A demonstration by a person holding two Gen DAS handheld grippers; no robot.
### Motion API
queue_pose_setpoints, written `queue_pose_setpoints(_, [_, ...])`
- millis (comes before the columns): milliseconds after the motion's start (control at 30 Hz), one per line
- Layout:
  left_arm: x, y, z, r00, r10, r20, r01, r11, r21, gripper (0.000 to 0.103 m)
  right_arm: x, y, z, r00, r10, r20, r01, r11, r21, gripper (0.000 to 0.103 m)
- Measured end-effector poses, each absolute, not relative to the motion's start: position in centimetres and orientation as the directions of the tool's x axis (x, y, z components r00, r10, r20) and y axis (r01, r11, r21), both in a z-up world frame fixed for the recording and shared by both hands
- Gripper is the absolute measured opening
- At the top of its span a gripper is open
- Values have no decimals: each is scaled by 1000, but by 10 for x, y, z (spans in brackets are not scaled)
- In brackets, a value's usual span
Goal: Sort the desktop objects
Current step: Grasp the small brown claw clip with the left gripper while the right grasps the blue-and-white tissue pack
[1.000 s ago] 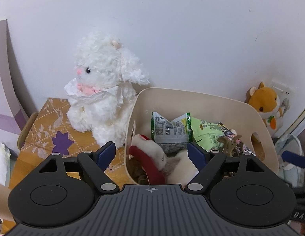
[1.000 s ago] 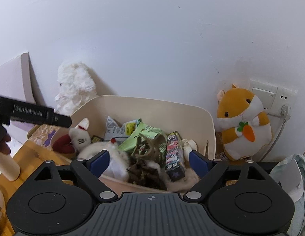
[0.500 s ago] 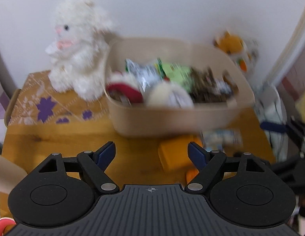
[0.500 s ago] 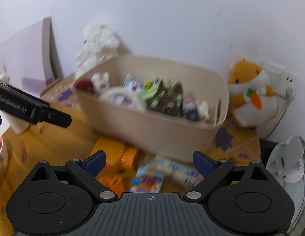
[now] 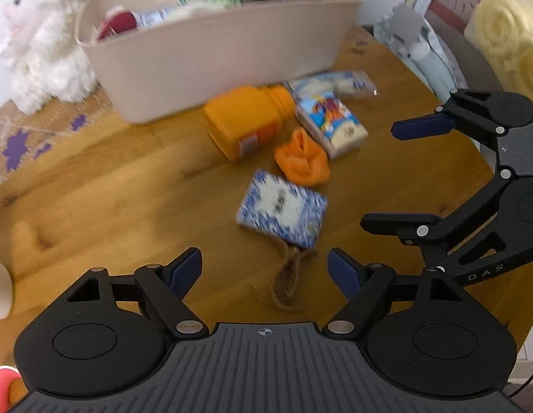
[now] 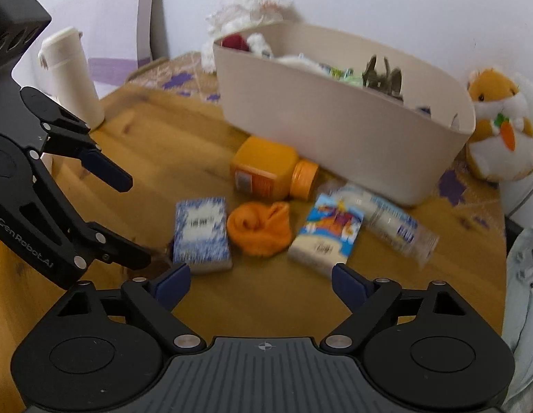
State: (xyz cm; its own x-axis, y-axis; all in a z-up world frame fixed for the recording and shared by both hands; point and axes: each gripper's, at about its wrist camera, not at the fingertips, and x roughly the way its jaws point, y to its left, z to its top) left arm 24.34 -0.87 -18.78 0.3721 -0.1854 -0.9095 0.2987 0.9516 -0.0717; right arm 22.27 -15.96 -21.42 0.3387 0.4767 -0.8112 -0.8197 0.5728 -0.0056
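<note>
On the round wooden table a small cluster of loose things lies just in front of a smooth beige plastic tub with rounded corners. Nearest the tub is an orange plastic bottle on its side, squarish in body with a ribbed orange cap. Right of it lie a soft rectangular packet printed with a cartoon picture and, touching the packet's far end, a crinkly clear wrapper with blue print. A bunched orange cloth, knitted-looking, sits between the bottle and the packet. Nearer is a flat blue-and-white patterned box, and a loop of coarse brown cord lies at its near edge.

The tub holds plush toys and foil snack bags. A fluffy white plush sits at its left end, an orange hamster plush at its right end, and a matte white flask stands far left.

The left gripper hangs over the cord, jaws wide apart and empty. The right gripper is wide too, its jaws closing a little, nothing between them; bare table lies below.
</note>
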Motion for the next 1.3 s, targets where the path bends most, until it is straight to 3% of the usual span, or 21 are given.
queue_pose_setpoints(500, [258, 1, -216, 360, -83, -929, 180, 984, -19, 81, 209, -143, -236, 309, 463, -830, -834, 551, -3, 89])
queue_pose_setpoints(667, [259, 20, -217, 357, -51, -933, 115, 993, -10, 71, 206, -128, -239, 300, 473, -829, -845, 535, -1, 82])
queue_pose_setpoints(1000, [260, 32, -217, 387, -22, -922, 80, 997, 9, 69, 202, -102, -247, 295, 482, -825, -849, 528, 5, 78])
queue_pose_setpoints(1200, [259, 35, -214, 399, -22, -917, 85, 996, 14, 58, 200, -88, -252, 296, 493, -818, -860, 511, -3, 73])
queue_pose_setpoints(1300, [262, 39, -212, 403, -22, -915, 83, 996, 12, 42, 200, -83, -252, 303, 505, -808, -861, 509, -5, 63])
